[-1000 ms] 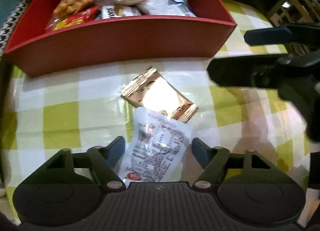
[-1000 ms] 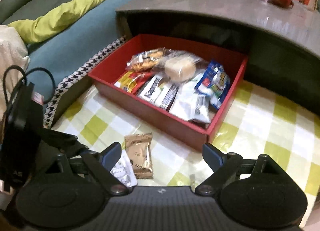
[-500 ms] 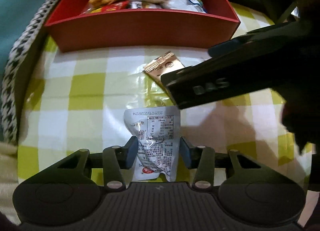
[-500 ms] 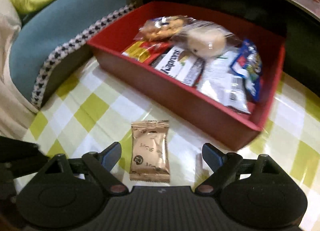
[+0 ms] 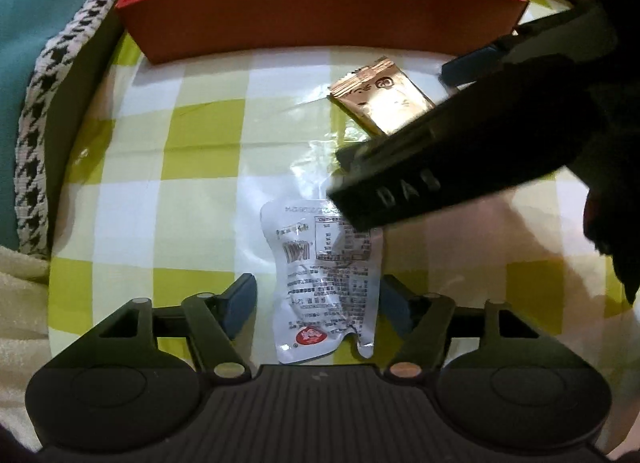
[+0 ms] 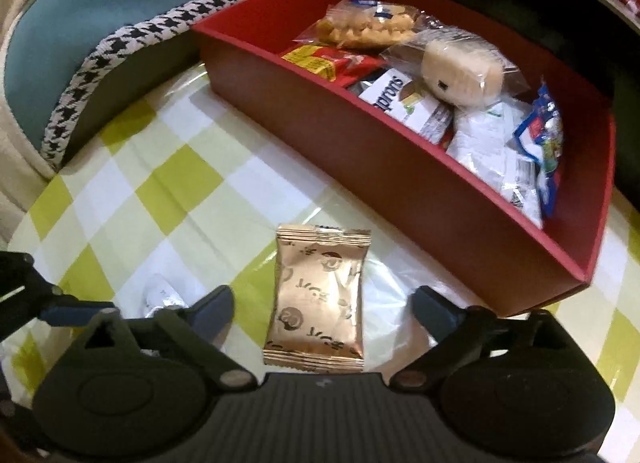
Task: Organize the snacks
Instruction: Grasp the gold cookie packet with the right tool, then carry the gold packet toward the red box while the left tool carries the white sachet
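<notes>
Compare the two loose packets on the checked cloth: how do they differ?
The gold packet is a shiny, opaque, rectangular pillow pack with crimped ends; the white pouch is pale, crinkled, irregular in outline and covered in small print. The gold packet lies nearer the red box. Both lie flat on the cloth, outside the box, ungripped.

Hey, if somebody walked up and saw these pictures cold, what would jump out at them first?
Probably the red box at the back of the green-checked tablecloth, packed with wrapped snacks. Next, two packets lying loose on the cloth in front of it: a shiny bronze packet between the open fingers of the right hand-held gripper, and a white printed pouch between the open fingers of the left hand-held gripper.
</notes>
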A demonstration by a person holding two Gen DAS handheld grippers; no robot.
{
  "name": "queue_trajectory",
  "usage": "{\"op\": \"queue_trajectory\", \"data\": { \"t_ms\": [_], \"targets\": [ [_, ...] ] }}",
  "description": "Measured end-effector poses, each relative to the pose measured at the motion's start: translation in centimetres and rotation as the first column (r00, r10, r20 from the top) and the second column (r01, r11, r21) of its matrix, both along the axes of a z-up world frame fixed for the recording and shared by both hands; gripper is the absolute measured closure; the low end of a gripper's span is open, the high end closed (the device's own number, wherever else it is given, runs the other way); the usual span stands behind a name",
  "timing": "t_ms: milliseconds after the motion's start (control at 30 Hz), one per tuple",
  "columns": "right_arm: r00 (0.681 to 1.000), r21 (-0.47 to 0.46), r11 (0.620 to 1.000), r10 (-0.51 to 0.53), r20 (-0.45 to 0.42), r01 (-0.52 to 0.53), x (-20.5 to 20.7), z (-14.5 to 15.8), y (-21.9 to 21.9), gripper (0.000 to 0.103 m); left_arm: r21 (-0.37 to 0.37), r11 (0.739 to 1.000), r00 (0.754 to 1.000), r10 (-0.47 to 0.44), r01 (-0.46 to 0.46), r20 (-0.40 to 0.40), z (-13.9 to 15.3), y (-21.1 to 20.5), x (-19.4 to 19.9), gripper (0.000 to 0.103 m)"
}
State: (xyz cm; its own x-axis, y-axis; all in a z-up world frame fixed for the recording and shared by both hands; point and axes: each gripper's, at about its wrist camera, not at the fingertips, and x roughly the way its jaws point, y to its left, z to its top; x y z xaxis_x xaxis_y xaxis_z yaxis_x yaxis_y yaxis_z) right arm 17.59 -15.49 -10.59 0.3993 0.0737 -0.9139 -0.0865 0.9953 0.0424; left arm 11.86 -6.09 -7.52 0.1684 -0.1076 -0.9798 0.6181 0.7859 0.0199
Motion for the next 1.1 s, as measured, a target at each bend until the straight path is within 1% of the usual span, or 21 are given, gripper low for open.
{"op": "queue_trajectory", "data": {
  "t_ms": [33, 100, 133, 167, 267, 333, 433, 500, 533, 600, 700, 767, 900, 967, 1000, 1033, 1100],
  "targets": [
    [1.000, -0.004, 1.000, 0.012, -0.003, -0.012, 0.1, -0.1, 0.2, 0.000, 0.000, 1.000, 1.000, 0.001, -0.001, 0.001, 0.0, 0.0, 0.0, 0.025],
    [1.000, -0.024, 0.999, 0.025, -0.008, -0.026, 0.1, -0.2, 0.6, 0.000, 0.014, 1.000, 1.000, 0.002, -0.002, 0.016, -0.1, 0.0, -0.1, 0.019],
    [1.000, -0.030, 0.999, 0.028, -0.007, -0.028, 0.1, -0.2, 0.7, 0.000, 0.025, 1.000, 1.000, 0.002, -0.003, 0.026, -0.2, 0.0, -0.1, 0.013],
    [1.000, -0.032, 0.999, 0.027, -0.005, -0.027, 0.1, -0.2, 0.8, 0.000, 0.032, 0.999, 1.000, 0.007, -0.008, 0.030, -0.3, 0.0, 0.1, 0.010],
    [0.999, -0.036, 0.999, 0.032, 0.003, -0.032, 0.0, -0.3, 0.9, 0.000, 0.023, 0.999, 0.999, 0.048, -0.048, 0.007, -0.7, 0.5, 0.6, 0.004],
    [0.999, -0.064, 0.997, 0.037, 0.012, -0.037, -0.2, -0.2, 1.1, 0.000, 0.024, 0.998, 0.998, 0.065, -0.065, 0.000, -1.1, 0.9, 1.3, 0.000],
    [0.999, -0.059, 0.998, 0.025, 0.026, -0.023, -0.5, 0.3, 0.5, 0.015, 0.017, 0.997, 0.997, 0.080, -0.080, -0.009, -1.4, 1.2, 1.8, 0.000],
    [0.999, -0.066, 0.998, 0.011, 0.039, -0.009, -0.7, 0.9, -0.2, 0.046, 0.016, 0.997, 0.997, 0.078, -0.077, -0.008, -1.4, 1.4, 2.0, 0.000],
    [0.999, -0.063, 0.998, -0.001, 0.046, 0.004, -0.7, 1.1, -0.7, 0.050, 0.017, 0.997, 0.997, 0.076, -0.076, -0.006, -1.4, 1.4, 2.0, 0.000],
    [0.999, -0.039, 0.999, -0.018, 0.043, 0.020, -0.8, 1.3, -1.5, 0.052, 0.022, 0.997, 0.997, 0.075, -0.074, -0.002, -1.3, 1.3, 1.9, 0.000],
    [0.999, -0.042, 0.999, -0.021, 0.041, 0.023, -1.2, 1.4, -2.1, 0.053, 0.022, 0.997, 0.998, 0.068, -0.068, 0.008, -1.0, 0.6, 1.2, 0.004],
    [0.999, -0.043, 0.999, -0.018, 0.043, 0.019, -1.6, 1.6, -2.4, 0.053, 0.010, 0.998, 0.998, 0.066, -0.067, 0.003, -0.7, 0.4, 1.0, 0.013],
    [0.998, -0.030, 0.999, -0.026, 0.062, 0.028, -2.0, 2.5, -2.9, 0.053, -0.001, 0.997, 0.997, 0.077, -0.077, -0.012, -0.2, 0.0, 0.8, 0.022],
    [0.997, -0.021, 0.999, -0.029, 0.071, 0.031, -2.2, 2.9, -3.1, 0.053, -0.007, 0.997, 0.997, 0.074, -0.074, -0.014, 0.0, -0.4, 0.6, 0.032],
    [0.997, -0.018, 0.999, -0.031, 0.073, 0.032, -2.4, 3.0, -3.3, 0.053, -0.010, 0.998, 0.997, 0.070, -0.070, -0.014, 0.1, -0.5, 0.5, 0.034],
    [0.997, -0.016, 0.999, -0.033, 0.075, 0.034, -2.5, 3.1, -3.4, 0.053, -0.010, 0.998, 0.998, 0.066, -0.066, -0.009, 0.3, -0.8, 0.4, 0.038],
    [0.997, -0.013, 0.999, -0.034, 0.076, 0.035, -2.7, 3.2, -3.5, 0.053, -0.006, 0.998, 0.998, 0.061, -0.061, 0.001, 0.5, -1.2, 0.1, 0.042]
  ]
}}
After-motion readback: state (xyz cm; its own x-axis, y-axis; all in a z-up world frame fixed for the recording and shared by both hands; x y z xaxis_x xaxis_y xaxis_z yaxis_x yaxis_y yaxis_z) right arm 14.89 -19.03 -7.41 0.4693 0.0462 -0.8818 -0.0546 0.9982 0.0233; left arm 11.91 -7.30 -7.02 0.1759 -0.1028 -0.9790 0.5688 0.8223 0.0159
